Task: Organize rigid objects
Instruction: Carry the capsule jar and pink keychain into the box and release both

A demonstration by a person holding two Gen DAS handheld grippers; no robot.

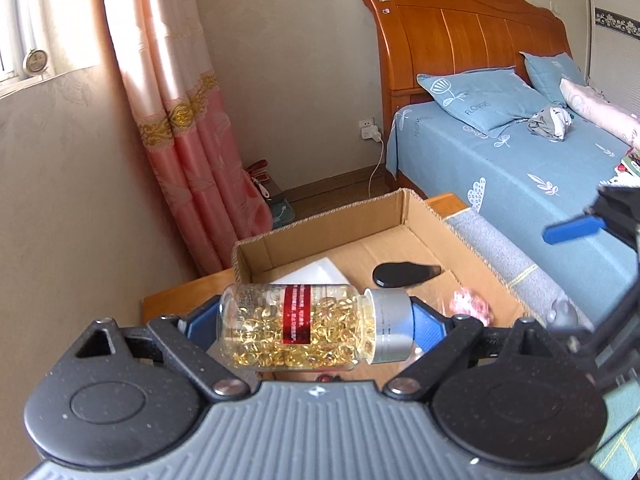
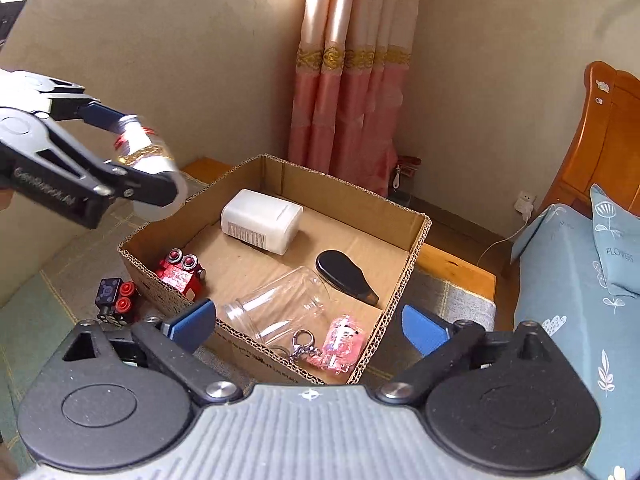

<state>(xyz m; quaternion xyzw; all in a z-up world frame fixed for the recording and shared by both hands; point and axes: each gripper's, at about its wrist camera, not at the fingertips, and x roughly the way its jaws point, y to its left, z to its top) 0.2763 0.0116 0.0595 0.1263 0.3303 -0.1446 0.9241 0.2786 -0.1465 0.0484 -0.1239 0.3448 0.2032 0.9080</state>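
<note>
My left gripper [image 1: 316, 326] is shut on a clear capsule bottle [image 1: 298, 326] full of yellow capsules, with a red label and a silver cap, held sideways above the near edge of a cardboard box [image 1: 320, 224]. It also shows blurred in the right wrist view [image 2: 140, 152], to the left of and above the box [image 2: 400, 308]. My right gripper [image 2: 310, 328] is open and empty at the box's near side. In the box lie a white container [image 2: 262, 220], a clear jar [image 2: 280, 312], a black brush [image 2: 344, 276], a red robot toy [image 2: 180, 272] and a pink keychain toy [image 2: 340, 344].
A black and red toy [image 2: 116, 300] stands outside the box's left corner. The box sits on a grey mat [image 2: 452, 300] on a wooden table. A bed with blue bedding [image 1: 520, 168] lies to the right. A pink curtain [image 2: 352, 80] and walls stand behind.
</note>
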